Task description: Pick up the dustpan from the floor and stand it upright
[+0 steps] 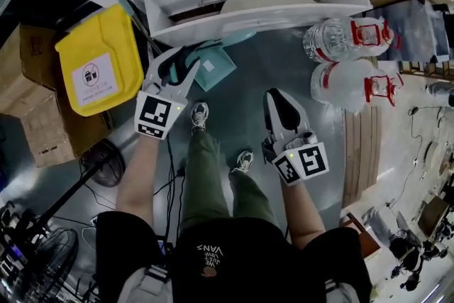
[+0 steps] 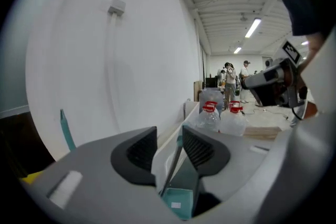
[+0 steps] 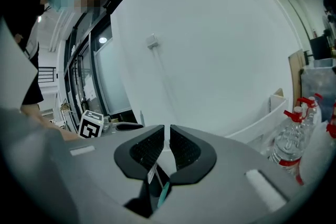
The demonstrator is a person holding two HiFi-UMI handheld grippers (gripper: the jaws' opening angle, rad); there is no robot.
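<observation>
The teal dustpan (image 1: 213, 62) is on the grey floor at the foot of the white boards, its pan seen edge-on and its thin handle rising toward the wall. My left gripper (image 1: 183, 62) hangs just above and left of it, jaws apart. In the left gripper view the dustpan (image 2: 181, 194) shows below the left gripper (image 2: 169, 136), its handle crossing the gap without touching either pad. My right gripper (image 1: 275, 97) is off to the right, away from the dustpan, jaws nearly together with nothing between them. Under the right gripper (image 3: 168, 131) shows a small teal sliver, too small to name.
A yellow bin (image 1: 99, 67) and cardboard boxes (image 1: 35, 53) stand at the left. White boards (image 1: 269, 10) lean on the wall ahead, with a teal stick (image 1: 128, 7) beside them. Two big water bottles (image 1: 347, 39) lie at the right by a wooden pallet (image 1: 362, 138). A fan (image 1: 42, 252) stands behind left.
</observation>
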